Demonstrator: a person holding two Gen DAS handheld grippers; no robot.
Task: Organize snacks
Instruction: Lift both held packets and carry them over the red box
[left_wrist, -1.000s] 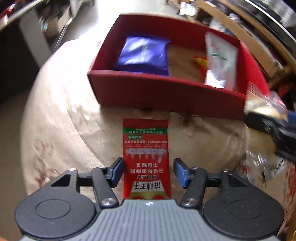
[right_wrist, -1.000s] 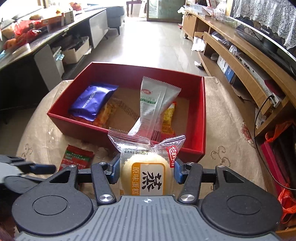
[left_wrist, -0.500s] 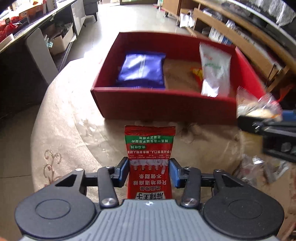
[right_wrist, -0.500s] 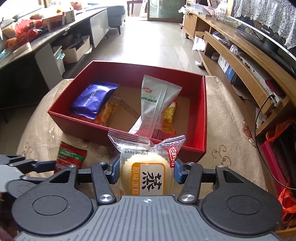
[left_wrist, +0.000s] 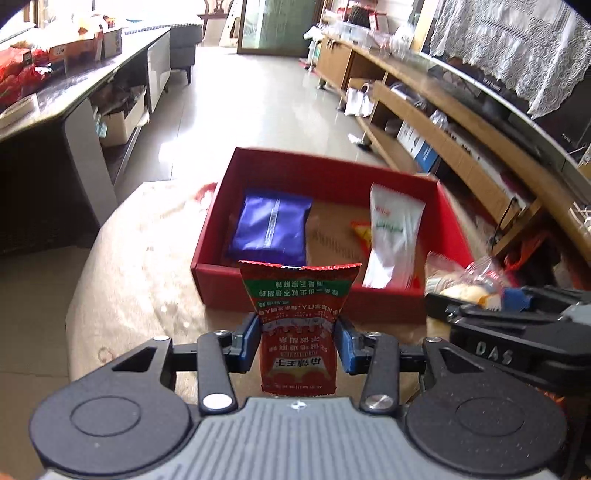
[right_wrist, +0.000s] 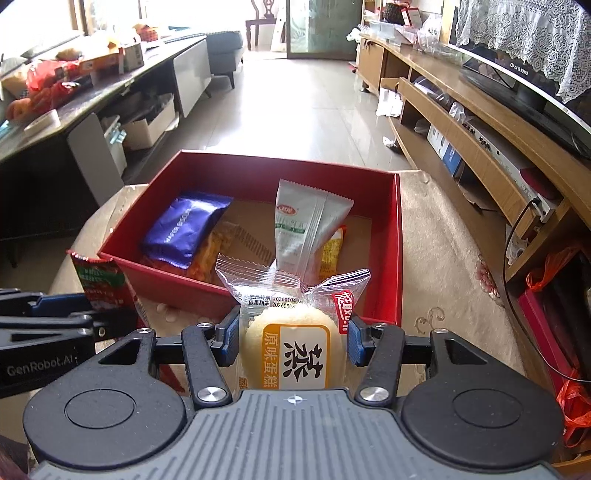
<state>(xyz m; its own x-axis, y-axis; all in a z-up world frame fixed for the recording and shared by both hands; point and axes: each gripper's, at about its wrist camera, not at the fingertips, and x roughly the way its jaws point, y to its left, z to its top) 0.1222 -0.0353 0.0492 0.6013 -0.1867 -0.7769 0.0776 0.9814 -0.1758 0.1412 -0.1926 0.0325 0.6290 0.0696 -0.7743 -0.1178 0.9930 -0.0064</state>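
Two claws, each pinching a snack before the box

Left wrist view: the left claw (left_wrist: 298, 341) was closing on a red foil sachet (left_wrist: 298, 325), blue pads pressing its sides; the open red cardboard box (left_wrist: 295, 291) sat at twelve o'clock on the beige-clothed worktop (left_wrist: 140, 266). Right wrist view: the right claw (right_wrist: 291, 338) pinched a clear-wrapped yellow cake (right_wrist: 293, 347); inside the box lay a blue foil packet (right_wrist: 183, 229) at eleven o'clock and a white-green sachet (right_wrist: 304, 229) at twelve.
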